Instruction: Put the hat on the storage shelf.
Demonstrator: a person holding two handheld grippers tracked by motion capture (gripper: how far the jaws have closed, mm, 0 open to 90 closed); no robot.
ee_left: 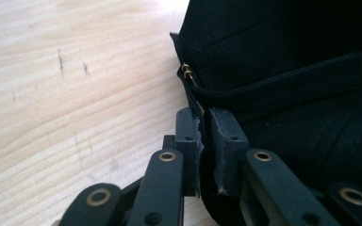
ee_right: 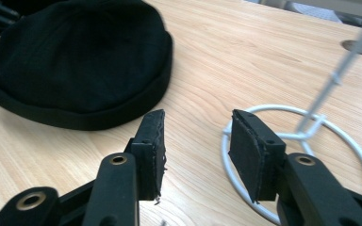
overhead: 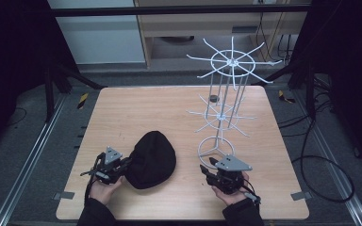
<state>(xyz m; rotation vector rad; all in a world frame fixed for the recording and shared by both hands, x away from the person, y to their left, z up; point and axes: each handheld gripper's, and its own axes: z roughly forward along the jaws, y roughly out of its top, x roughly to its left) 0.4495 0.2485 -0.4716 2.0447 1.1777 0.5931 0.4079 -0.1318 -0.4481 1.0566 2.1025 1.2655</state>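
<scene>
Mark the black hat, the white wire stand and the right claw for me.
black hat (overhead: 152, 157), high view, on its crown.
white wire stand (overhead: 232, 61), high view, on the top ring's hub.
right claw (ee_right: 195, 150), right gripper view, midway between its open jaws.

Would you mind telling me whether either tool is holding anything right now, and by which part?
The left tool is shut on the black hat, pinching the edge of its brim. The right tool is open and holds nothing.

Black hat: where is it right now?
In the high view the black hat lies on the table near the front edge, left of the white wire rack, with the left gripper shut on its edge.
</scene>
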